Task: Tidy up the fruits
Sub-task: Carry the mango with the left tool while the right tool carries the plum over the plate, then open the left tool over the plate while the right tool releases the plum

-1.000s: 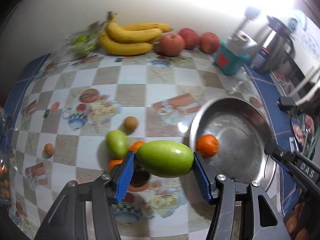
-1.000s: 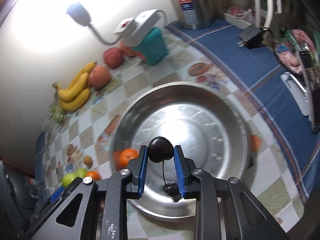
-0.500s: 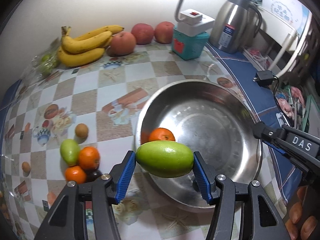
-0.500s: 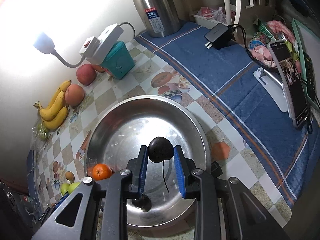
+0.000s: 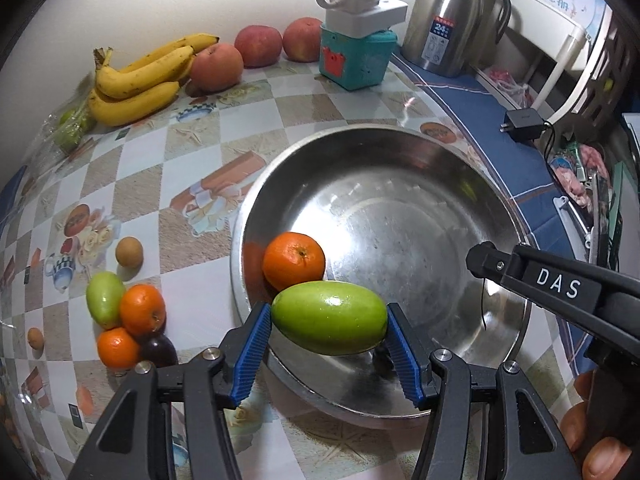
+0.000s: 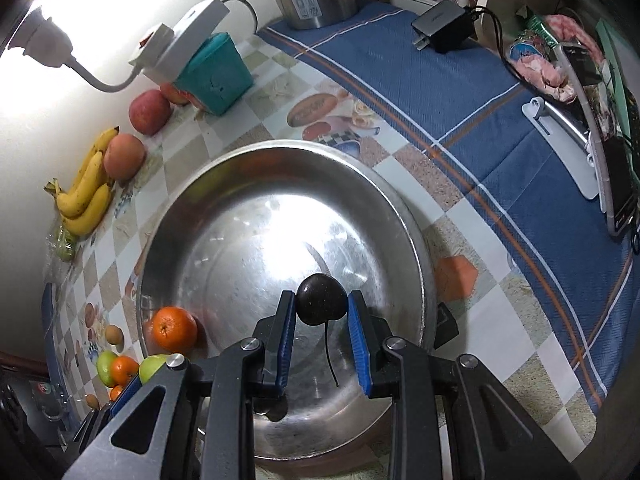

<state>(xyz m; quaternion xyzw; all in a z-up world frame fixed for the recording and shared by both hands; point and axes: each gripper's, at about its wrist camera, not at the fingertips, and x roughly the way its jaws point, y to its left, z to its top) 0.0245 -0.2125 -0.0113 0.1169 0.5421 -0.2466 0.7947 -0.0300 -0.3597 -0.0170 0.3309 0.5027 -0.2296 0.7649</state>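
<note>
My left gripper (image 5: 329, 326) is shut on a green oval fruit (image 5: 330, 317) and holds it above the near left rim of a large steel bowl (image 5: 420, 148). One orange (image 5: 294, 260) lies inside the bowl at its left side. My right gripper (image 6: 322, 320) is shut on a dark cherry (image 6: 321, 304) with a hanging stem, above the bowl (image 6: 400, 208). The right gripper also shows in the left wrist view (image 5: 480, 260). On the table left of the bowl lie a green fruit (image 5: 104, 298), two oranges (image 5: 142, 310), a dark fruit (image 5: 160, 350) and a small brown fruit (image 5: 129, 252).
Bananas (image 5: 140, 76) and three apples (image 5: 216, 66) lie along the back wall. A teal box (image 5: 356, 56) with a white power strip on it, a steel kettle (image 5: 448, 20) and a black charger (image 5: 524, 122) on the blue cloth stand behind and right of the bowl.
Both grippers have moved in over the bowl with their fruits still held. The left gripper has come rightward from the fruit cluster toward the bowl's rim.
</note>
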